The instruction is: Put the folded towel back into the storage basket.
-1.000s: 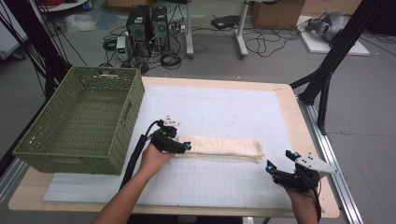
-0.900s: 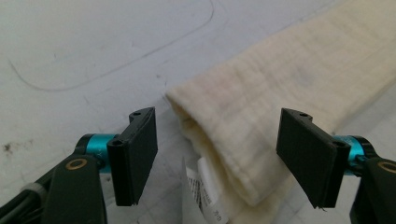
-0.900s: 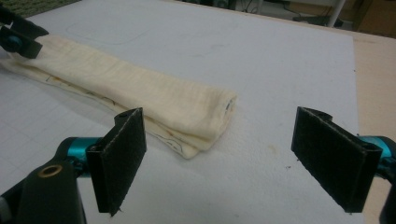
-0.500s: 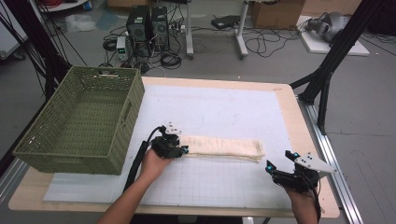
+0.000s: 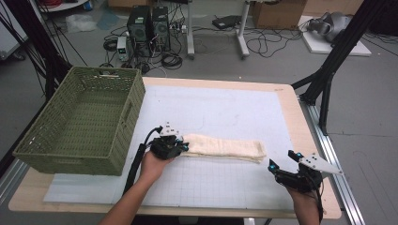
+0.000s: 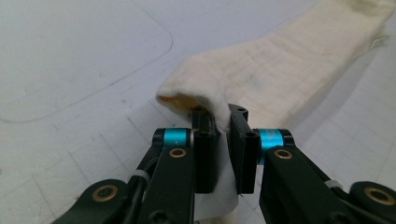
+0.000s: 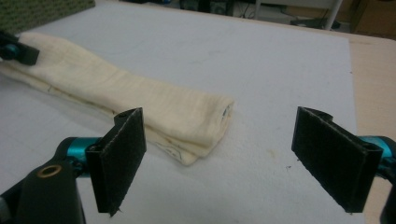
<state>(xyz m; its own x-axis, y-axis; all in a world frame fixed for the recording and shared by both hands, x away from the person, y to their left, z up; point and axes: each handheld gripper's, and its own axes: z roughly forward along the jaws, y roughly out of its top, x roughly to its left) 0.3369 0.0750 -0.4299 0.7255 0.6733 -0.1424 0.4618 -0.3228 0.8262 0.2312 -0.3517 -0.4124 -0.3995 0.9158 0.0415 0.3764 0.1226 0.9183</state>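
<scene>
The left gripper [image 5: 180,146] sits toward the bench's front left, fingers [image 6: 205,154] pinched together on cloth. The right gripper [image 5: 282,165] rests near the front right corner, fingers [image 7: 119,158] spread wide.

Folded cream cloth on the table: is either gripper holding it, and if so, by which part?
The left gripper is shut on the folded cream cloth, pinching a fold at its basket-side end. The right gripper is open, holding nothing.

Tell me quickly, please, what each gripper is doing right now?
Left gripper: shut on the near end of the folded cream towel.
Right gripper: open, holding nothing, short of the towel's other end.
</scene>
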